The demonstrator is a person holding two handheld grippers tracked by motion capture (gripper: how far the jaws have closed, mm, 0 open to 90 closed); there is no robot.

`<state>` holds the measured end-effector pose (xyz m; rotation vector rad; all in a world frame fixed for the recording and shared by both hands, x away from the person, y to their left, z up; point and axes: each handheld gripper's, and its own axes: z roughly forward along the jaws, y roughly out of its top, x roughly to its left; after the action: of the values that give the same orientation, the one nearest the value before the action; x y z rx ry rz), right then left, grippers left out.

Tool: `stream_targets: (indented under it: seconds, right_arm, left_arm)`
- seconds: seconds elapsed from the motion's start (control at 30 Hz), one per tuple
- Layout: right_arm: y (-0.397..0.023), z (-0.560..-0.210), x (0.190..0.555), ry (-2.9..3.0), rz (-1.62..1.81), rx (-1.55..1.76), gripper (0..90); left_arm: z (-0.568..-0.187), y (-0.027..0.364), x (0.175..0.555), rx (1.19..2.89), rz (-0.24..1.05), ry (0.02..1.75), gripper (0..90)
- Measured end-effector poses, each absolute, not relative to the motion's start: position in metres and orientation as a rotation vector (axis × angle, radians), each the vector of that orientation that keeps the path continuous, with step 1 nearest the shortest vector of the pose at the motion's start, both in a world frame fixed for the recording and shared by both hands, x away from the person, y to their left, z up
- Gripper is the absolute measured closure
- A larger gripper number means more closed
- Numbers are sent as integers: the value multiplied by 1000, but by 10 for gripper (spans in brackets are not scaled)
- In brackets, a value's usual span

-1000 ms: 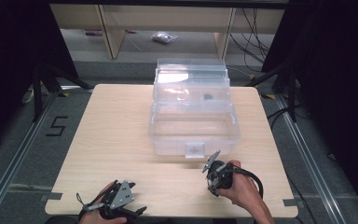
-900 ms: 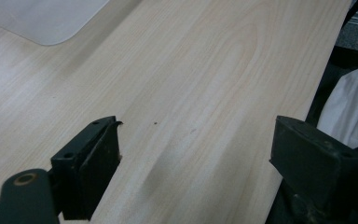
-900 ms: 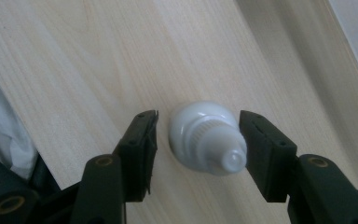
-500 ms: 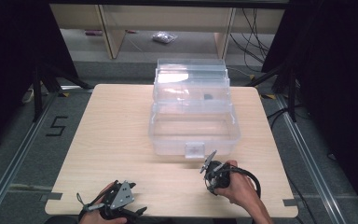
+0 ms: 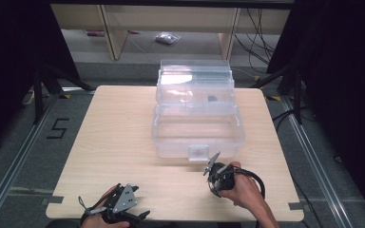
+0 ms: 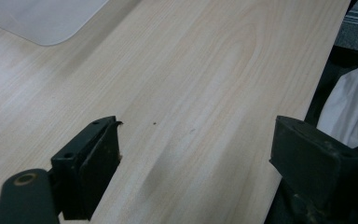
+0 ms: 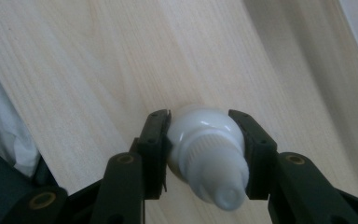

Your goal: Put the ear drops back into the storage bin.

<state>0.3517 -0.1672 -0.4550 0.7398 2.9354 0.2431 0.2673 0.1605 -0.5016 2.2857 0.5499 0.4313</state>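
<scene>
Right gripper view settles what the high view leaves unclear: the right gripper (image 7: 200,154) has a small white bottle (image 7: 205,154) between its jaws, both pads pressed against the rounded body, the ribbed neck and nozzle tip pointing back toward the camera. Those jaws have just been closing, and the bottle sits between them. Light wood of the table (image 7: 98,56) lies behind it.

High view shows where this happens: the right gripper (image 5: 215,175) is near the front edge of the table (image 5: 114,128), just in front of the clear box (image 5: 197,128), with the person's hand wrapped around it. From here the bottle cannot be made out. The left gripper (image 5: 116,209) rests at the table's front left corner, well apart from the box.

Left gripper view shows that gripper's jaws spread wide with nothing but bare wood between them, and a rounded corner of the box (image 6: 42,18) at the top left.

Looking at the box from above, its lid stands open behind the main tub, and a latch shows at the front wall. One small dark item (image 5: 211,99) lies in the upper tray; what it is cannot be told. The lower tub looks bare through its clear walls.
</scene>
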Motion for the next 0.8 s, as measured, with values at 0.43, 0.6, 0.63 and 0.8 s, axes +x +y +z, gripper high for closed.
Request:
stream_targets:
  seconds: [0.43,0.6,0.63,0.8]
  right_arm:
    - [-185,-428,359,2892,393,765,601]
    - [-188,-419,365,2874,400,796,601]
    - [-189,-415,368,2878,410,780,601]
    - [-189,-404,373,2876,409,799,601]
  left_arm:
    - [-502,161,268,2289,437,556,152]
    - [-502,161,269,2292,438,555,152]
    - [-503,161,268,2288,431,563,151]
    - [-503,161,269,2286,435,553,152]
